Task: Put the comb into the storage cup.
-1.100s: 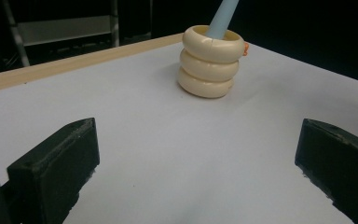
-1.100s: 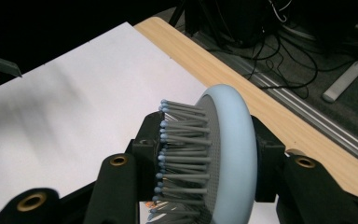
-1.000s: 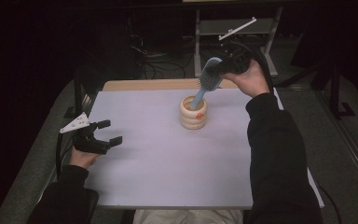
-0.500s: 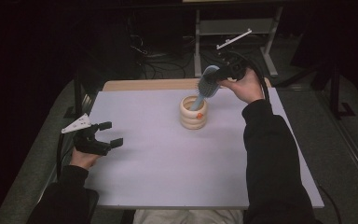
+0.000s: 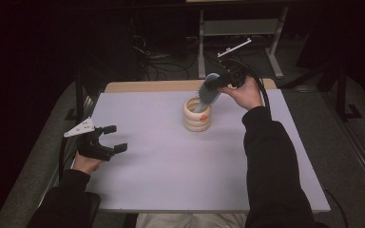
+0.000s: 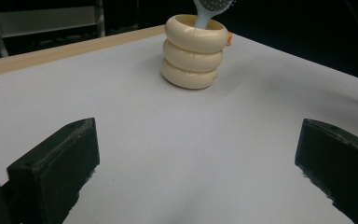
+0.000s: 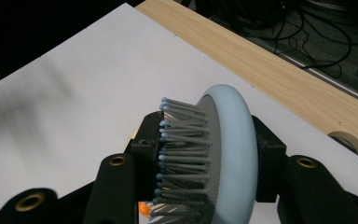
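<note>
- Hairbrush [image 5: 211, 88] placement begins from the near side: the left gripper [image 5: 108, 141] rests low over the near-left tabletop [image 5: 171, 156], jaws wide apart and empty, well apart from the holder; it should stay there.
- Farther, the cream ringed holder [image 5: 197, 115] stands upright mid-tabletop, with the brush handle already inside its mouth.
- Beyond it, the right gripper [image 5: 221, 81] is clamped on the brush head, bristles against one jaw. Lower straight and slowly, and release only when the handle sits on the bottom, so the holder does not tip.
</note>
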A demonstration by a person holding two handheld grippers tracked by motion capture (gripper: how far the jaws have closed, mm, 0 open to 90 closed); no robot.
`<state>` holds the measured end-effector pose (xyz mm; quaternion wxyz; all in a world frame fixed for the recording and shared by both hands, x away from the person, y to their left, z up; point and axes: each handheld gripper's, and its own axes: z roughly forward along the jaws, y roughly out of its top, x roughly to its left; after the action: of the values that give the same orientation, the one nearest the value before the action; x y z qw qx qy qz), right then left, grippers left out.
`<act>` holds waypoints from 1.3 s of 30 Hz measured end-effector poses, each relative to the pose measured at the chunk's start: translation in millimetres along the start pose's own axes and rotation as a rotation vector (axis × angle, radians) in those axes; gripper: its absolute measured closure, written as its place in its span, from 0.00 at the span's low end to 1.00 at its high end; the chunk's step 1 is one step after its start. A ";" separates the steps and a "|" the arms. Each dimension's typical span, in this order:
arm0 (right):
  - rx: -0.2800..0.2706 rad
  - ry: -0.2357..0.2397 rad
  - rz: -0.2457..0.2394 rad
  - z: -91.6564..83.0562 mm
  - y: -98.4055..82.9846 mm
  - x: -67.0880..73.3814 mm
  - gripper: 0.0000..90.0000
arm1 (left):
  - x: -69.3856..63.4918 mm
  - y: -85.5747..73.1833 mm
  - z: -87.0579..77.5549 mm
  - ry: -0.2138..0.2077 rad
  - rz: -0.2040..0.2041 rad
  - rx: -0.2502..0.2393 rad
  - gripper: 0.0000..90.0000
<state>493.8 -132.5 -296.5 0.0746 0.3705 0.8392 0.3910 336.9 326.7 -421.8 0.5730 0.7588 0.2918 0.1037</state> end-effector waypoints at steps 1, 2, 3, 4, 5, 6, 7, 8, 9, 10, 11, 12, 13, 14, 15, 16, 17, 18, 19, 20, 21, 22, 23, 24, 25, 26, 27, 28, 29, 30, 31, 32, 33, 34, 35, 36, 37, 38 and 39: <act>0.002 0.001 0.001 1.2 -0.9 -1.2 0.60 | 0.1 0.0 -0.1 -0.001 0.001 0.000 0.00; 0.002 0.001 0.007 2.2 -1.8 -2.2 0.60 | 0.1 0.0 -0.1 -0.001 0.000 0.000 0.00; 0.004 0.002 0.010 3.2 -2.7 -3.3 0.60 | 0.1 0.1 0.0 -0.003 0.000 -0.001 0.00; -0.002 0.003 0.013 3.8 -3.7 -4.5 0.60 | 0.1 0.2 -0.1 -0.004 -0.001 -0.002 0.00; -0.008 0.008 0.023 4.2 -4.6 -5.5 0.60 | 0.3 0.3 -0.3 -0.007 -0.002 -0.003 0.00; -0.013 0.014 0.030 4.7 -5.5 -6.7 0.59 | 0.6 0.5 -0.7 -0.009 -0.004 -0.003 0.00; -0.022 0.021 0.039 5.4 -6.6 -8.2 0.59 | 1.0 0.5 -1.1 -0.010 -0.004 -0.005 0.00; -0.029 0.029 0.053 6.4 -7.8 -9.9 0.59 | 1.2 0.6 -1.4 -0.008 -0.005 -0.005 0.00; -0.035 0.037 0.070 7.6 -8.9 -11.5 0.59 | 1.3 0.6 -1.5 -0.009 -0.004 -0.005 0.00; -0.039 0.038 0.078 8.9 -10.0 -13.2 0.59 | 1.3 0.6 -1.5 -0.007 -0.004 -0.004 0.00; -0.046 0.042 0.089 9.7 -10.9 -14.7 0.59 | 1.2 0.5 -1.4 -0.009 -0.004 -0.004 0.00; -0.051 0.044 0.095 10.0 -11.4 -16.0 0.59 | 1.2 0.5 -1.3 -0.009 -0.002 -0.004 0.00; -0.051 0.043 0.105 10.3 -11.6 -16.8 0.58 | 1.2 0.5 -1.2 -0.009 -0.001 -0.003 0.00; -0.050 0.045 0.114 10.5 -11.9 -17.8 0.57 | 1.2 0.5 -1.2 -0.008 -0.003 -0.002 0.00; -0.047 0.048 0.121 10.7 -12.2 -18.8 0.55 | 1.4 0.5 -1.3 -0.007 -0.002 -0.002 0.00; -0.042 0.048 0.123 10.5 -12.4 -19.3 0.53 | 1.5 0.6 -1.6 -0.004 -0.002 -0.001 0.00; -0.038 0.049 0.127 10.4 -12.8 -19.6 0.51 | 1.6 0.7 -1.9 -0.004 -0.002 -0.002 0.00; -0.041 0.059 0.129 10.3 -13.5 -20.6 0.49 | 1.6 0.7 -2.2 -0.005 -0.003 -0.003 0.00; -0.041 0.061 0.135 10.2 -14.1 -20.8 0.48 | 1.6 0.8 -2.6 -0.006 -0.002 -0.004 0.00; -0.037 0.054 0.134 10.5 -14.5 -20.7 0.45 | 1.6 0.8 -2.8 -0.004 -0.003 -0.007 0.00; -0.031 0.047 0.133 11.3 -15.0 -20.5 0.41 | 1.5 0.8 -2.9 -0.004 -0.004 -0.008 0.00; -0.020 0.038 0.130 12.5 -15.5 -20.6 0.36 | 1.6 0.6 -2.8 -0.004 -0.005 -0.007 0.00; -0.005 0.025 0.133 13.7 -15.7 -20.1 0.33 | 1.6 0.5 -2.7 -0.004 -0.005 -0.003 0.00; 0.007 0.016 0.126 14.7 -16.1 -19.8 0.32 | 1.5 0.3 -2.4 -0.005 -0.008 -0.001 0.00; 0.010 0.007 0.119 15.2 -16.6 -18.8 0.29 | 1.3 0.1 -2.3 -0.006 -0.009 0.002 0.00; 0.007 -0.003 0.113 15.3 -17.2 -17.8 0.25 | 1.2 0.1 -2.1 -0.007 -0.011 0.005 0.00; 0.002 -0.010 0.105 15.1 -17.6 -16.9 0.20 | 0.7 0.1 -1.9 -0.009 -0.013 0.005 0.00; -0.004 -0.019 0.099 14.6 -17.8 -15.8 0.16 | 0.3 0.0 -1.7 -0.008 -0.012 0.005 0.00; -0.010 -0.031 0.095 14.1 -18.0 -15.1 0.14 | 0.1 0.0 -1.7 -0.011 -0.011 0.006 0.00; -0.013 -0.038 0.089 13.4 -18.3 -14.6 0.13 | 0.0 0.0 -1.6 -0.010 -0.010 0.007 0.00; -0.009 -0.050 0.080 12.7 -18.5 -14.0 0.09 | -0.2 -0.1 -1.6 -0.008 -0.008 0.008 0.00; -0.002 -0.059 0.068 12.3 -18.7 -13.6 0.00 | -0.5 -0.1 -1.7 -0.002 -0.006 0.007 0.00; 0.003 -0.070 0.058 11.9 -19.0 -12.9 0.00 | -0.8 0.0 -1.9 0.007 0.000 0.005 0.00; 0.002 -0.079 0.047 10.6 -19.5 -12.6 0.00 | -1.2 0.1 -2.2 0.013 0.004 0.001 0.00; -0.007 -0.085 0.042 9.0 -20.4 -12.2 0.00 | -1.4 0.2 -2.5 0.014 0.003 -0.002 0.00; -0.020 -0.094 0.037 7.1 -21.4 -11.9 0.00 | -1.3 0.3 -2.8 0.015 0.003 -0.003 0.00; -0.032 -0.103 0.031 5.2 -22.7 -11.9 0.00 | -1.2 0.3 -3.1 0.016 0.003 -0.006 0.00; -0.037 -0.111 0.033 3.4 -23.8 -12.1 0.00 | -1.0 0.3 -3.3 0.016 0.001 -0.008 0.00; -0.039 -0.117 0.035 1.7 -24.8 -12.7 0.00 | -0.8 0.2 -3.5 0.016 0.001 -0.009 0.00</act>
<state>489.6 -150.4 -317.3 0.1240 0.4057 0.8190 0.3863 334.6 329.1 -420.4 0.5739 0.7556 0.2956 0.1113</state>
